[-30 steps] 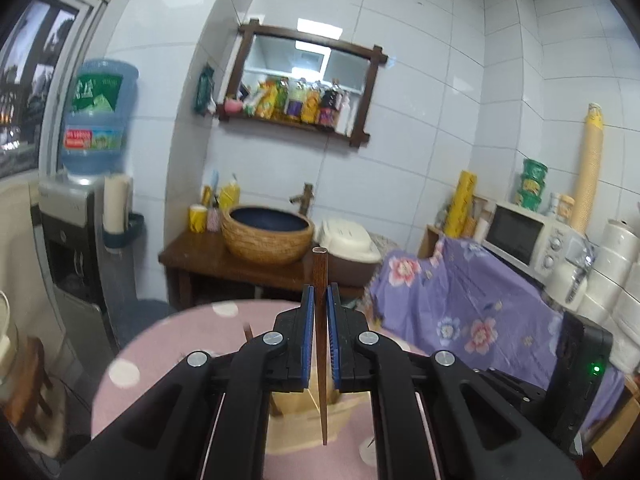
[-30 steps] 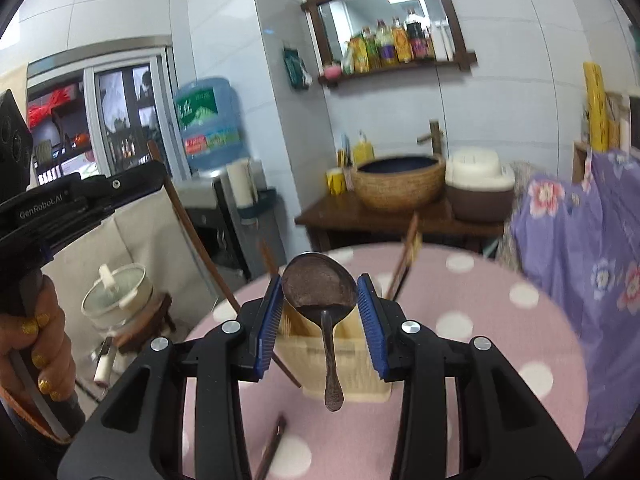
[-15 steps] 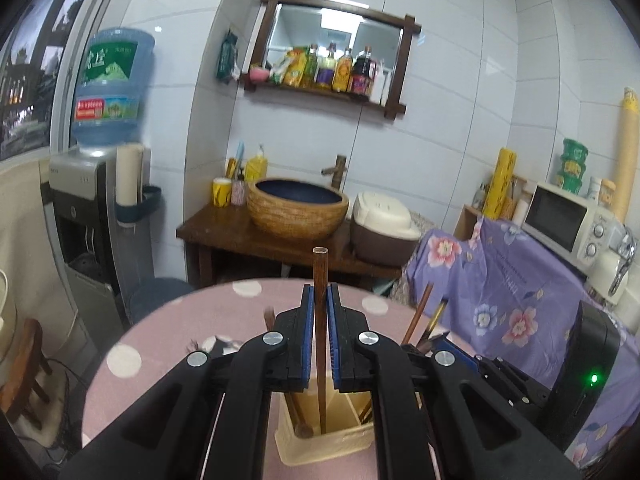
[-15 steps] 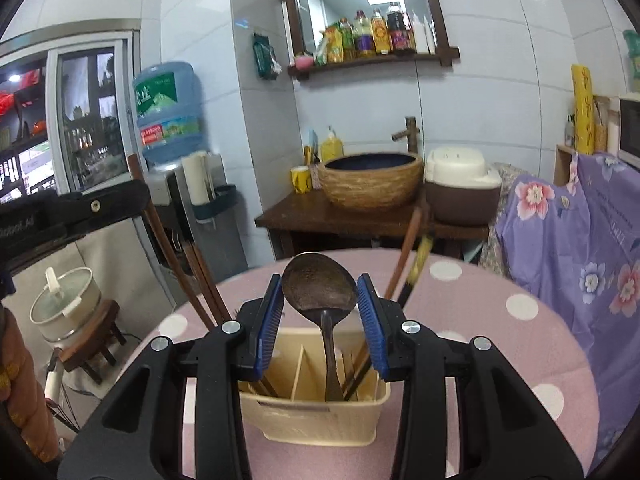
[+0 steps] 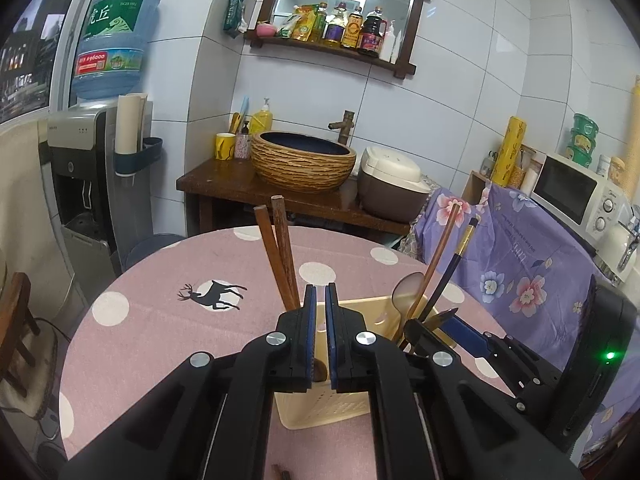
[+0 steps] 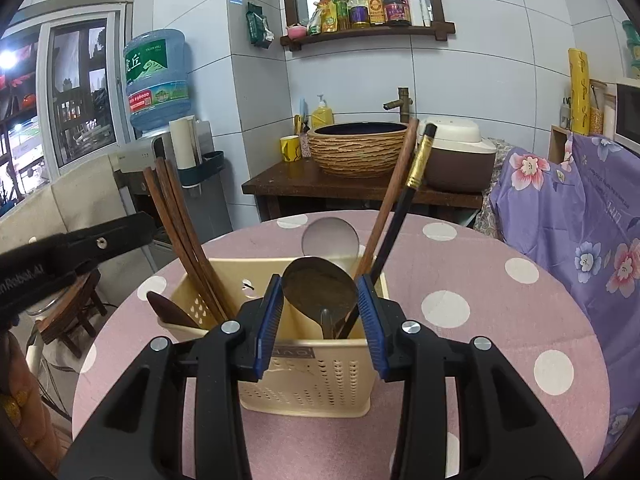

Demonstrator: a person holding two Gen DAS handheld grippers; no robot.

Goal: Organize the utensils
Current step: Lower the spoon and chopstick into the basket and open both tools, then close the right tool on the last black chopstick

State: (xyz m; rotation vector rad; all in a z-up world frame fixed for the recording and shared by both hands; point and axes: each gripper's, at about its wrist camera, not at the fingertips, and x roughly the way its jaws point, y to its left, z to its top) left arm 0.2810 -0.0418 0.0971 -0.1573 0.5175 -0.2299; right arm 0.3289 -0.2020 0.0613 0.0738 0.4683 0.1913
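Your right tool (image 6: 320, 312) grips a dark spoon (image 6: 319, 294) by the bowl, its handle pointing down into the right compartment of the cream holder (image 6: 304, 364) on the pink dotted desk (image 6: 500, 320). Held that way, the handle can probably slide straight in when you let go. That compartment already carries a brown chopstick (image 6: 390, 200) and a black one with a gold band (image 6: 404, 208), both leaning right. The left compartment holds a bundle of brown chopsticks (image 6: 180, 236) leaning left and a dark spatula-like piece (image 6: 166, 310).

Your left tool (image 5: 319, 328) sits over the holder's left side, fingers nearly together with a narrow gap; nothing shows between them, so it looks empty. The two brown chopsticks (image 5: 280, 256) stand just behind it.
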